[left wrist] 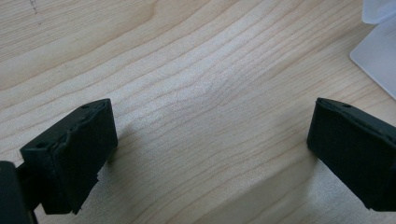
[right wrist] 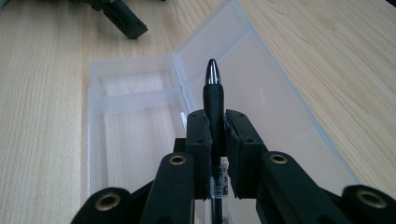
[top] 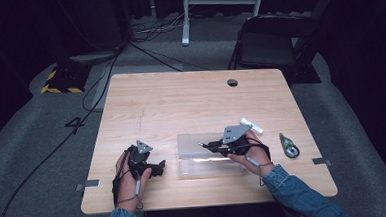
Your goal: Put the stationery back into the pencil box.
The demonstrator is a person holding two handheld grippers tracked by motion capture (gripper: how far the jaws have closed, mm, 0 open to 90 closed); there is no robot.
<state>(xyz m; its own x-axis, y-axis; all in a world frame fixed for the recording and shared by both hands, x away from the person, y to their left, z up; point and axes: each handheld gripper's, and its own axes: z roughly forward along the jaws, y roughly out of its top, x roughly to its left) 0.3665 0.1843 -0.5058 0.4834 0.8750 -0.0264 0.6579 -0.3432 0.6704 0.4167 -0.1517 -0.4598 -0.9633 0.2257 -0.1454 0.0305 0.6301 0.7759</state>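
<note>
Right gripper view, nearest first: the right gripper (right wrist: 216,126) has its two black jaws clenched on a pen (right wrist: 213,100), which runs up between the padded faces and sticks out past their tips. The pen's barrel is matte black and round, ending in a shiny silver, bullet-shaped tip that points away from the camera. Low down between the jaws there is a strip of small print on the barrel, too small to read. Brass-coloured rivets sit in the black jaw arms. Just beyond and below the pen lies an open clear plastic case (right wrist: 135,116), frosted and rectangular, with its hinged lid folded out flat beside the tray; the pen's tip hangs over the hinge line between the two halves.

From the high view, the right gripper (top: 205,146) sits over that case (top: 191,161) with a denim sleeve behind it, and the left gripper (top: 159,166) rests to the left of the case, held low on the pale wood-grain bench (top: 180,99). In the left gripper view its jaws (left wrist: 210,154) stand released, wide apart, with bare bench between them and a corner of the case at the upper right.

Farther right on the bench lie a small white oblong piece (top: 251,125) and a greenish tube-shaped thing (top: 288,145), its label unreadable. A round cable hole (top: 232,82) sits near the far edge, and a dark folding chair (top: 272,41) stands beyond.
</note>
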